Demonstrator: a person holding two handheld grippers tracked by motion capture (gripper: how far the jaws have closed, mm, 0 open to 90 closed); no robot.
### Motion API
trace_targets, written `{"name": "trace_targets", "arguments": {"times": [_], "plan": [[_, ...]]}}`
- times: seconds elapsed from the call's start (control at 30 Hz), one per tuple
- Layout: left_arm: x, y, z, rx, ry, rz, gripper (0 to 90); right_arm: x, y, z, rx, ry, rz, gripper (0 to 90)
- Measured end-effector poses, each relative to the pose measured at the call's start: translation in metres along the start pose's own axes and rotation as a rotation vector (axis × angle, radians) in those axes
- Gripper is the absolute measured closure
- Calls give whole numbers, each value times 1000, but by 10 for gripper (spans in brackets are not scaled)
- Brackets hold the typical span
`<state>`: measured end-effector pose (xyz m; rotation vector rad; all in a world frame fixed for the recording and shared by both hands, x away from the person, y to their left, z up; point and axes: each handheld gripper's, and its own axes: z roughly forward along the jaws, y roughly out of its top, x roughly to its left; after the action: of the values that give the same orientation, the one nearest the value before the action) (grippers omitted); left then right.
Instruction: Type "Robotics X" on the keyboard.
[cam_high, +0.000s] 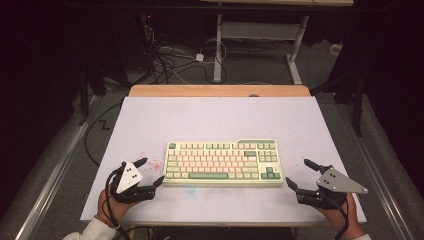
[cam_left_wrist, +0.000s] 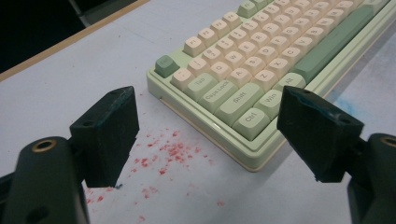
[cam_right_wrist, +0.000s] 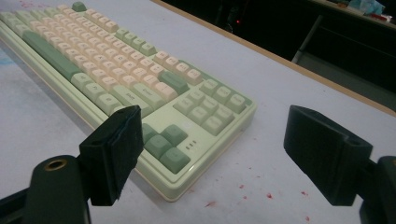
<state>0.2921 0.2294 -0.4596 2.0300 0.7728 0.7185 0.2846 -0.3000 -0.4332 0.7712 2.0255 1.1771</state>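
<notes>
From the high view I see a keyboard (cam_high: 223, 162) lying flat on the white table top (cam_high: 215, 120), a bit nearer my side than the middle. It is light green with cream and green keys. My left gripper (cam_high: 151, 171) sits just beside the keyboard's left end, with its jaws spread wide apart and nothing in them. One jaw tip comes very close to the keyboard's near left corner, but I cannot tell if it touches. My right gripper (cam_high: 298, 173) is just beside the keyboard's right end. Its jaws are wide apart too, and they hold nothing. A hand (cam_high: 109, 202) holds the left gripper from the bottom edge, and another hand (cam_high: 342, 212) holds the right one. Small red specks (cam_high: 152, 162) dot the table next to the left gripper.

In the left gripper view, the two black jaws stand far apart. Between them I see the keyboard's (cam_left_wrist: 261, 70) left end, with the Ctrl, Shift and Caps Lock keys. The red specks (cam_left_wrist: 166, 154) lie on the table just beside that corner.

In the right gripper view, the jaws are also far apart and bare. The keyboard's (cam_right_wrist: 130, 88) right end lies between them and to the left, with its green arrow keys (cam_right_wrist: 166, 142) closest to me. A few red specks (cam_right_wrist: 254, 191) lie on the table here too.
</notes>
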Motion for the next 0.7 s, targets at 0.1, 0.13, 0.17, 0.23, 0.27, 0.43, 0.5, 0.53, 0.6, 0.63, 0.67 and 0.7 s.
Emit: {"name": "trace_targets", "arguments": {"times": [0.1, 0.13, 0.17, 0.23, 0.27, 0.43, 0.5, 0.53, 0.6, 0.63, 0.67, 0.7], "plan": [[0, 0, 0, 4, 0, -4, 203, -1, 0, -1, -2, 3, 7, 206], [0, 1, 0, 5, 1, -4, 203, -1, 0, -1, -1, 1, 3, 205], [-1, 0, 0, 11, -4, -17, 203, -1, 0, -1, -1, 1, 3, 205], [-1, 0, -1, 10, -6, -16, 203, -1, 1, -1, -7, -5, 8, 202], [0, 0, -1, 6, -2, -10, 202, -2, 2, -1, -7, -4, 8, 200], [1, 0, -1, 15, -9, -28, 202, -1, 4, 1, -2, -4, 5, 199], [1, 1, -2, 14, -12, -24, 202, 0, 5, 2, 0, -4, 0, 198], [2, 2, -1, 9, -9, -12, 202, 0, 5, 3, -1, -1, 0, 198], [3, 4, 1, 16, -16, -12, 202, 0, 6, 6, 5, 5, -3, 198], [3, 5, 2, 21, -15, -1, 202, 0, 8, 7, 7, 5, -10, 198], [3, 6, 3, 24, -16, -3, 202, 0, 9, 9, 4, 9, -7, 198], [3, 7, 4, 24, -20, -3, 202, 0, 10, 10, 1, 12, -6, 198]]}}
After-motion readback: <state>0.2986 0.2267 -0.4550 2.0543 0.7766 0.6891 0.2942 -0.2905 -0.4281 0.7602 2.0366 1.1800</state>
